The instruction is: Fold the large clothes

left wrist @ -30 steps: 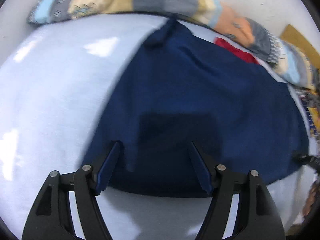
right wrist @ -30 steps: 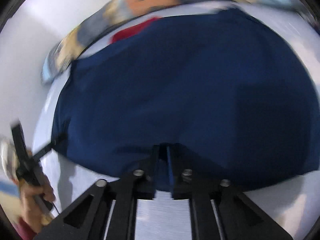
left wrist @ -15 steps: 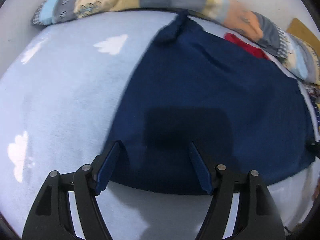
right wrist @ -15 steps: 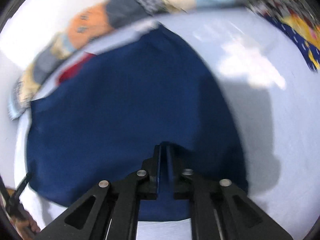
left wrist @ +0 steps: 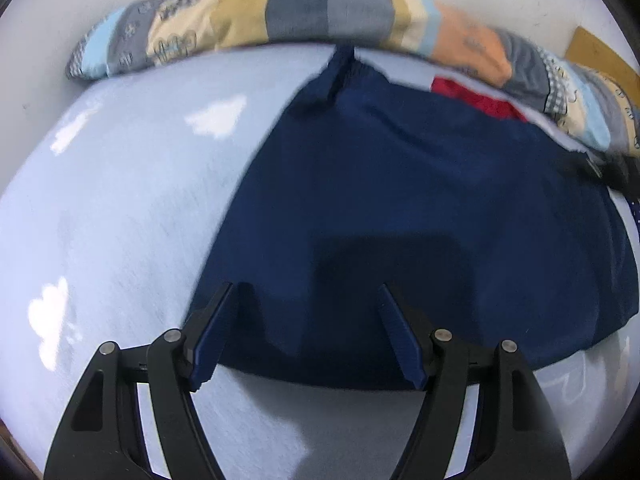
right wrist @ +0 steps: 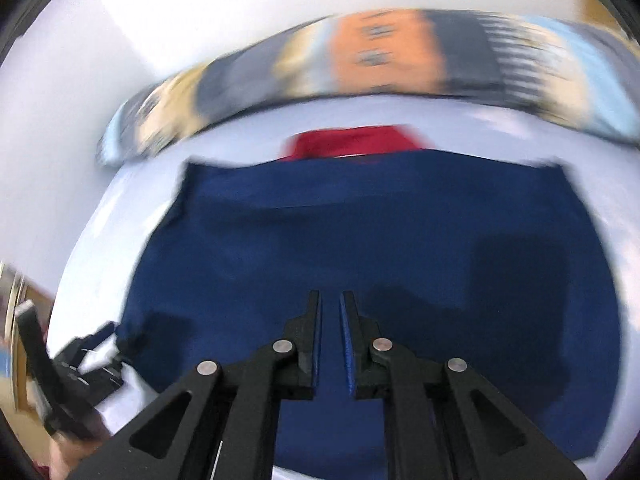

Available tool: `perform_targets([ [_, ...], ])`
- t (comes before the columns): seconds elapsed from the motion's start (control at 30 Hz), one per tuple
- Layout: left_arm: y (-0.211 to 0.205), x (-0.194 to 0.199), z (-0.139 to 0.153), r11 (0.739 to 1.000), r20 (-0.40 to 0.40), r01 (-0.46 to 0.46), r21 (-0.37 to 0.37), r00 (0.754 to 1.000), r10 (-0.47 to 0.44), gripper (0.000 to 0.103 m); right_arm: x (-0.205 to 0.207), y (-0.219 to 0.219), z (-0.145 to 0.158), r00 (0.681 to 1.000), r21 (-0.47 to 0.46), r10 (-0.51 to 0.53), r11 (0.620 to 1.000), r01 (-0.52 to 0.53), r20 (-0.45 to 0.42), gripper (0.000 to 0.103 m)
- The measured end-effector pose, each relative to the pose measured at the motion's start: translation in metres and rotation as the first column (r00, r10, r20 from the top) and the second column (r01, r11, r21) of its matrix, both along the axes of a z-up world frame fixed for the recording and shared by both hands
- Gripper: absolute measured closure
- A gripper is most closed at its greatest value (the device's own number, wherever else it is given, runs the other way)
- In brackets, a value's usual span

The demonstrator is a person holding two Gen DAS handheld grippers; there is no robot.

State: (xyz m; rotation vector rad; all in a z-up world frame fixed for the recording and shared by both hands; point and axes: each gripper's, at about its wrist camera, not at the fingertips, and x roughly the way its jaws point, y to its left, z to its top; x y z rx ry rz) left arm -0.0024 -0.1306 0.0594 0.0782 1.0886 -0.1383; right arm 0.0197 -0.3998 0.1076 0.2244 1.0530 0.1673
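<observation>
Garment: dark navy blue cloth (left wrist: 400, 216) spread flat.
Surface: pale blue cloud-print bedsheet (left wrist: 120, 200).
Left gripper (left wrist: 306, 292): gaping, empty.
Right gripper (right wrist: 330, 300): jaws opening, holding nothing.

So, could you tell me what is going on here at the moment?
A person is folding a navy garment spread on a pale blue sheet, with a pair of tongs in each hand. The left tongs are open over the garment's near edge, gripping nothing. The right tongs are over the cloth with their jaws just opening; the narrow gap shows cloth behind it, but the view is too blurred to tell whether any is pinched. A red item pokes out behind the garment, by a patchwork bolster.
</observation>
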Motion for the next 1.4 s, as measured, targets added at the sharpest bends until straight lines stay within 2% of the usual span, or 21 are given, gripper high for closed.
perform_targets([
  [0.1,0.002,0.0,-0.001,1.0,-0.014,-0.005,-0.003,1.0,0.005,0.031,0.054,0.059,-0.011,0.995,-0.004,0.085,0.996,-0.085,-0.042,0.092],
  [0.23,0.003,0.0,0.002,1.0,-0.022,-0.006,0.009,1.0,0.006,0.031,0.111,0.105,-0.023,0.995,-0.036,0.09,0.995,-0.091,-0.045,0.092],
  [0.37,0.003,0.002,0.0,1.0,-0.037,-0.004,0.002,0.999,0.004,0.031,0.151,0.133,-0.05,0.995,-0.002,0.061,0.998,-0.062,-0.073,0.091],
  [0.4,0.003,0.003,0.0,1.0,-0.037,-0.001,0.001,0.999,0.001,0.031,0.156,0.137,-0.061,0.993,0.005,0.063,0.998,-0.063,-0.1,0.087],
  [0.43,0.002,0.004,0.0,1.0,-0.035,0.003,0.001,0.999,-0.003,0.031,0.161,0.139,-0.079,0.984,0.014,0.067,0.998,-0.066,-0.167,0.083],
  [0.5,0.002,0.006,0.0,1.0,-0.038,0.004,-0.007,0.999,-0.004,0.031,0.159,0.13,-0.083,0.984,0.066,0.057,0.997,-0.047,-0.17,0.083],
  [0.57,0.003,0.007,0.001,1.0,-0.035,-0.002,-0.028,0.999,0.001,0.032,0.148,0.106,-0.072,0.989,0.175,0.045,0.984,-0.02,-0.142,0.083],
  [0.63,0.003,0.006,0.002,0.999,-0.031,-0.002,-0.033,1.0,0.001,0.031,0.127,0.069,-0.054,0.997,0.263,0.007,0.965,0.013,-0.075,0.083],
  [0.7,0.001,0.004,0.004,0.999,-0.028,0.006,-0.031,1.0,-0.007,0.031,0.104,0.022,-0.04,0.997,0.28,-0.072,0.957,0.078,-0.034,0.082],
  [0.77,-0.001,0.002,0.005,1.0,-0.021,0.015,-0.026,1.0,-0.016,0.032,0.075,-0.04,-0.031,0.981,0.245,-0.193,0.951,0.188,-0.006,0.08],
  [0.83,-0.003,0.0,0.006,1.0,-0.017,0.021,-0.021,1.0,-0.021,0.032,0.052,-0.096,-0.031,0.951,0.154,-0.31,0.939,0.307,-0.007,0.08],
  [0.9,-0.003,0.0,0.008,1.0,-0.014,0.026,-0.016,1.0,-0.026,0.032,0.025,-0.155,-0.038,0.91,0.076,-0.413,0.907,0.414,-0.035,0.08],
  [0.93,-0.003,-0.001,0.01,1.0,-0.007,0.028,-0.01,1.0,-0.028,0.032,0.005,-0.19,-0.046,0.875,0.02,-0.48,0.876,0.482,-0.066,0.08],
  [0.97,-0.004,0.0,0.01,1.0,-0.002,0.031,-0.002,1.0,-0.031,0.032,-0.006,-0.208,-0.052,0.855,-0.008,-0.51,0.859,0.512,-0.093,0.081],
  [1.0,-0.004,0.0,0.01,0.999,-0.001,0.036,0.007,0.999,-0.036,0.032,-0.017,-0.227,-0.059,0.836,-0.02,-0.534,0.844,0.536,-0.124,0.087],
  [1.03,-0.004,0.001,0.008,0.999,-0.005,0.038,0.014,0.999,-0.038,0.032,-0.041,-0.248,-0.064,0.804,-0.027,-0.576,0.815,0.579,-0.15,0.088],
  [1.1,-0.002,0.002,0.006,1.0,-0.015,0.026,0.007,1.0,-0.026,0.032,-0.072,-0.255,-0.061,0.78,-0.066,-0.605,0.795,0.603,-0.159,0.088],
  [1.13,-0.002,0.0,0.007,1.0,-0.013,0.022,-0.002,1.0,-0.022,0.032,-0.081,-0.251,-0.057,0.786,-0.075,-0.601,0.799,0.596,-0.149,0.085],
  [1.17,-0.004,-0.003,0.01,1.0,-0.002,0.028,-0.01,1.0,-0.028,0.032,-0.097,-0.24,-0.047,0.802,-0.067,-0.586,0.81,0.582,-0.116,0.081],
  [1.27,-0.015,-0.014,0.023,0.997,0.065,0.08,-0.004,0.995,-0.08,0.031,-0.134,-0.204,-0.032,0.855,0.01,-0.514,0.856,0.516,-0.073,0.08],
  [1.4,-0.039,-0.03,0.022,0.984,0.079,0.178,-0.009,0.981,-0.177,0.031,-0.145,-0.129,-0.028,0.919,0.091,-0.389,0.915,0.393,-0.065,0.08],
])
